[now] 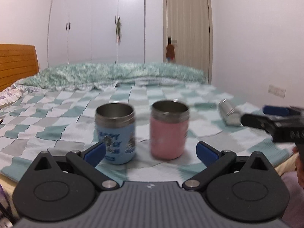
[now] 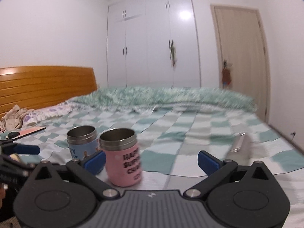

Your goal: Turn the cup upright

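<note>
Two steel cups stand upright on the checked bedspread, a blue-sleeved cup (image 1: 115,134) and a pink-sleeved cup (image 1: 168,130), side by side. They also show in the right wrist view, blue (image 2: 82,142) and pink (image 2: 122,156). My left gripper (image 1: 151,152) is open and empty, just in front of both cups. My right gripper (image 2: 152,161) is open and empty, with the pink cup by its left finger. A bare steel cup lies on its side at the right (image 1: 229,114), blurred in the right wrist view (image 2: 240,144).
The bed (image 1: 57,117) carries a rolled green quilt (image 1: 117,74) at the back. A wooden headboard (image 2: 45,87), pillows and a phone (image 2: 26,133) are at the left. White wardrobes and a door stand behind. The right gripper shows at the right edge (image 1: 273,123).
</note>
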A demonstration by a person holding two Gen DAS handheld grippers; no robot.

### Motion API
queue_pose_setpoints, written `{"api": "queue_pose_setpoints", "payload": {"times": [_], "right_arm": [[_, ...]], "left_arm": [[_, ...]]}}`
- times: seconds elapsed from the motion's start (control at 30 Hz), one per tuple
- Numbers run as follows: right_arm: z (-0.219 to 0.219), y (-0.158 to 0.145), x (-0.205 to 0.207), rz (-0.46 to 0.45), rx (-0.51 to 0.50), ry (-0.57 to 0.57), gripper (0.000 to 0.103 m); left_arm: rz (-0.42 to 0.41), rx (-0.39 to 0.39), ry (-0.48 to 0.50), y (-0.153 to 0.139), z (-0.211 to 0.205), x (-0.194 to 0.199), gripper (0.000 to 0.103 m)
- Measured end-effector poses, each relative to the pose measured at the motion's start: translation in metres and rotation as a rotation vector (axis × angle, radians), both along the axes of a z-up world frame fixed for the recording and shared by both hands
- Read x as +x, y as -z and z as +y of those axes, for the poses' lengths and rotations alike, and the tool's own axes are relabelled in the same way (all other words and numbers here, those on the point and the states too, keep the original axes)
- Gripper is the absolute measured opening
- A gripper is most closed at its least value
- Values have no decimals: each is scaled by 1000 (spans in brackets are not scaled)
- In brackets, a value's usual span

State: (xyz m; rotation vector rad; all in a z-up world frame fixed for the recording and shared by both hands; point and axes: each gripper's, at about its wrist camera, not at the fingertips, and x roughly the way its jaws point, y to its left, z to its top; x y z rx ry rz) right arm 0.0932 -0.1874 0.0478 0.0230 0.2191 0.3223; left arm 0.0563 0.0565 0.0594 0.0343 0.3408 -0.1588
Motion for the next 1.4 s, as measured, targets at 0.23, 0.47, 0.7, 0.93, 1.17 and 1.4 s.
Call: {"api": "queue_pose_setpoints", "payload": {"times": [0.23, 0.47, 0.7, 0.93, 1.17, 1.4], "right_arm": [[-43, 18, -59, -104, -57, 44, 103], [-61, 44, -78, -161, -69, 80, 103], [-65, 53, -83, -168, -79, 83, 103], [-69, 54, -85, -173, -60, 99, 103], [-66, 54, -85, -176, -65, 100, 103], [-66, 55, -85, -177, -65, 100, 103]], "left_arm": [[-95, -57, -30, 17, -28, -31, 103], [-144, -68, -84, 45, -45, -43, 103], [-175, -19, -101, 57, -58, -47, 103], [-192, -7, -95, 57, -62, -50, 103], [-202, -12, -96, 58, -61, -52, 103], [-212, -15, -90, 58, -62, -53, 103]]}}
